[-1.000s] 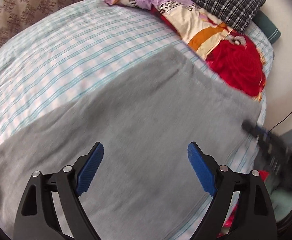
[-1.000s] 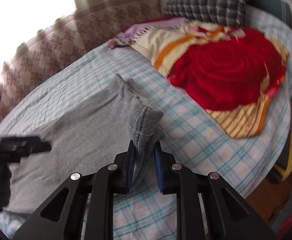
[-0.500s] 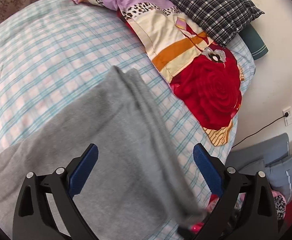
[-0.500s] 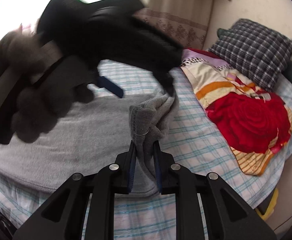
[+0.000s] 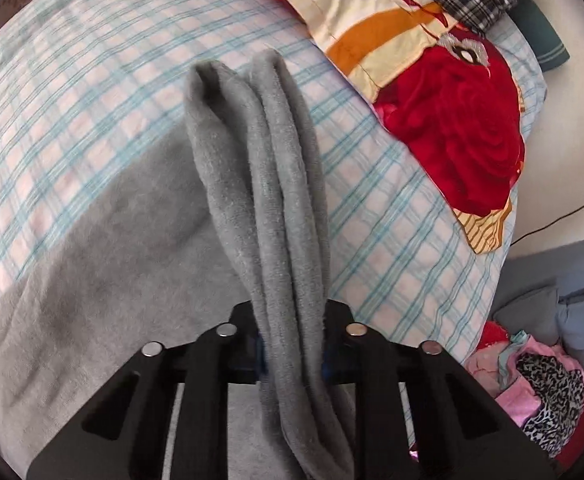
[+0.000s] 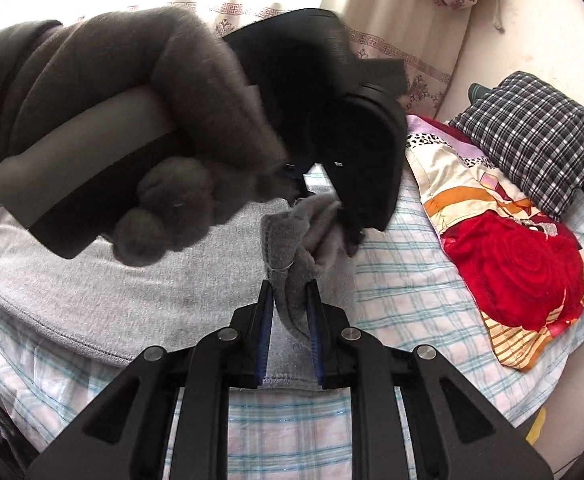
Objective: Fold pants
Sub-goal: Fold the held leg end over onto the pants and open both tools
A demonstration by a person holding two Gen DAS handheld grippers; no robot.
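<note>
Two tools clamped | left tool (image 5: 292,356) and right tool (image 6: 288,320) grip grey pants (image 5: 260,200) | bedsheet (image 5: 92,80) beneath

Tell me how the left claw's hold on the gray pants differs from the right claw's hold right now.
The left claw pinches a long, thick bundle of the gray pants that runs forward well past its tips; the right claw pinches a shorter, crumpled wad. A stitched hem shows below the right claw, none at the left claw. Both are shut on the same pants, with most of the fabric lying on the checked bedsheet.
</note>
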